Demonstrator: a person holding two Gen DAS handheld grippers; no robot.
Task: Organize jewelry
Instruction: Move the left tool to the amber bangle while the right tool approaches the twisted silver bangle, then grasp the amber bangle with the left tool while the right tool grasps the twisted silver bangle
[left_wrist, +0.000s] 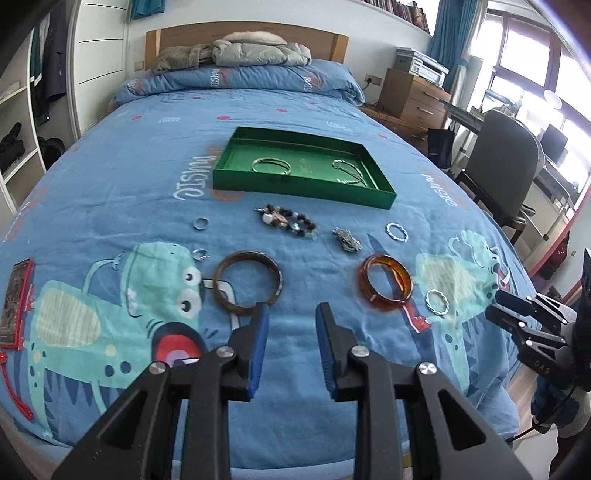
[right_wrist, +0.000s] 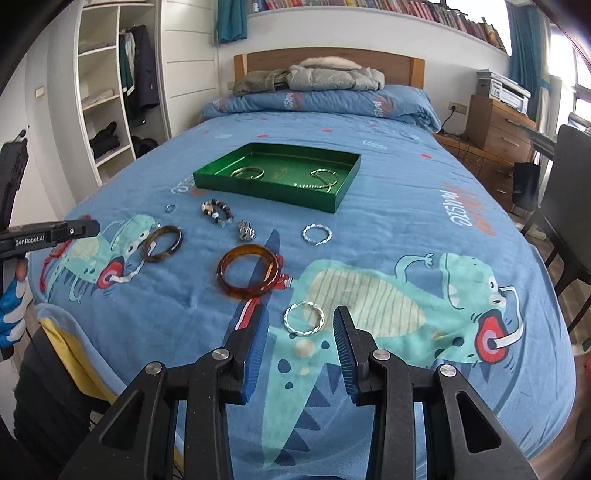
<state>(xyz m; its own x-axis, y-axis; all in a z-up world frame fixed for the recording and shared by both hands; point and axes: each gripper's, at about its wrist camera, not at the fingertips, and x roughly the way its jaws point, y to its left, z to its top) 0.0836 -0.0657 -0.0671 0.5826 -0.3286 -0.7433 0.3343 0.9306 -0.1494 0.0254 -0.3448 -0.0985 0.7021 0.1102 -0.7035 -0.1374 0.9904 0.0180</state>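
Right wrist view: jewelry spread on blue bedspread (right_wrist: 369, 229) w/ green tray (right_wrist: 273, 188).
Right gripper (right_wrist: 301, 317) jaws apart, twisted silver ring (right_wrist: 304, 318) near tray-side of tips, untouched. Left gripper (left_wrist: 291, 314) jaws apart, empty, near-side of tray, beside dark bangle (left_wrist: 246, 282); amber bangle (left_wrist: 384, 282) between grippers.
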